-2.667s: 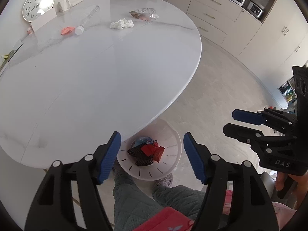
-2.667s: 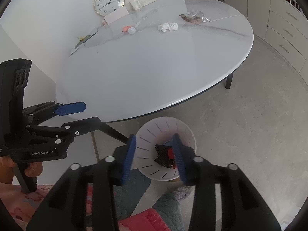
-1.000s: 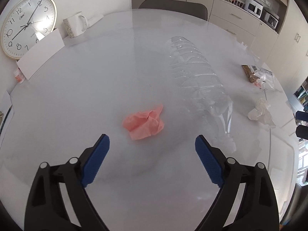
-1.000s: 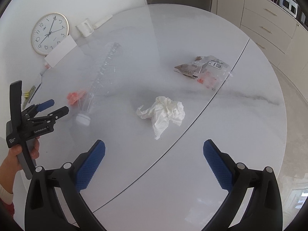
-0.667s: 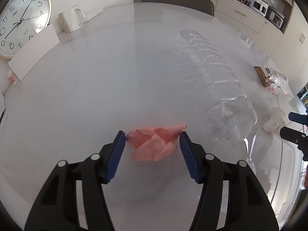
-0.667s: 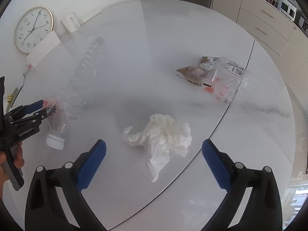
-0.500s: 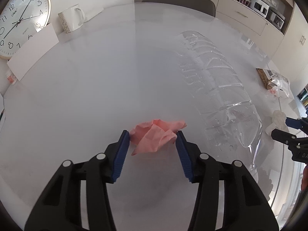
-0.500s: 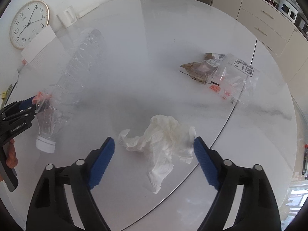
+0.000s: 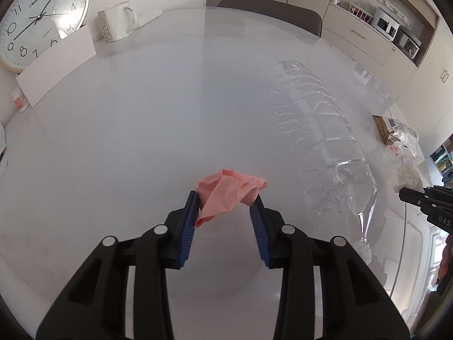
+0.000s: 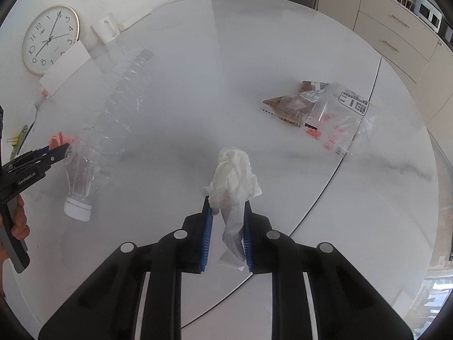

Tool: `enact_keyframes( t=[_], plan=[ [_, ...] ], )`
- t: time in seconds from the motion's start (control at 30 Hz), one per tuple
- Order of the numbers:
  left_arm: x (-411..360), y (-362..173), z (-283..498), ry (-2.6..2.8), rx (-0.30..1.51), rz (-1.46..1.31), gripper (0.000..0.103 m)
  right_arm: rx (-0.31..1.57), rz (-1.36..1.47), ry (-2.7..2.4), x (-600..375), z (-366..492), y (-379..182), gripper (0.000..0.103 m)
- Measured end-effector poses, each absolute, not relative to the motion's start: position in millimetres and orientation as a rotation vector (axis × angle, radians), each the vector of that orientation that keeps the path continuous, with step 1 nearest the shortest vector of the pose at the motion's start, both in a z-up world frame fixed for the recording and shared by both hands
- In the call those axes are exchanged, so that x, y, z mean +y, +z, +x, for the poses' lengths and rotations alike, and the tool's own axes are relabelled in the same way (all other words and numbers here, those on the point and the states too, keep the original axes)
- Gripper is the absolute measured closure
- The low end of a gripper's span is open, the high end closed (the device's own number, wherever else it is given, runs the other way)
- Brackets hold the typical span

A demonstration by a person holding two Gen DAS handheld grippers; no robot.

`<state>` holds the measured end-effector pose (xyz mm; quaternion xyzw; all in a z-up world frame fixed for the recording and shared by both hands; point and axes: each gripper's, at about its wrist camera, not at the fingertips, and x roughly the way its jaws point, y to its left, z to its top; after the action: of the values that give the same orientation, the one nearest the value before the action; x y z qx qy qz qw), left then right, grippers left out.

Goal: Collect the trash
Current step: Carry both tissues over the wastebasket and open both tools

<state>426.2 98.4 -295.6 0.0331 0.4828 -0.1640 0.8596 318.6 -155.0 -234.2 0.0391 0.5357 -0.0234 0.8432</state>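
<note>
Crumpled trash [image 9: 229,188] on white marble table [image 9: 141,141]

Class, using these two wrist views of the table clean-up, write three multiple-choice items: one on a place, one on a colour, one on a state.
1. Where does the clear plastic bottle lie?
A. on the white table
B. on the floor
C. in a bin

2. What colour is the crumpled paper between the left claw's pads?
A. green
B. pink
C. black

3. What is the right claw doing?
A. hanging wide open
B. gripping a mug
C. shut on the crumpled white tissue

Key: 1 A, it lies on its side on the tabletop; 2 B, it shows salmon pink; 3 C, both pads pinch the tissue.
</note>
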Motion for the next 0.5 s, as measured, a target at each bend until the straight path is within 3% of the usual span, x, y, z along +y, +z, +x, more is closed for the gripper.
enact_keyframes(
  t=[0.5],
  plan=[
    [85,-235,295,-0.392,1.009,0.09,0.066,1.055,0.101,0.086,-154,226,-166,0.081]
  ],
)
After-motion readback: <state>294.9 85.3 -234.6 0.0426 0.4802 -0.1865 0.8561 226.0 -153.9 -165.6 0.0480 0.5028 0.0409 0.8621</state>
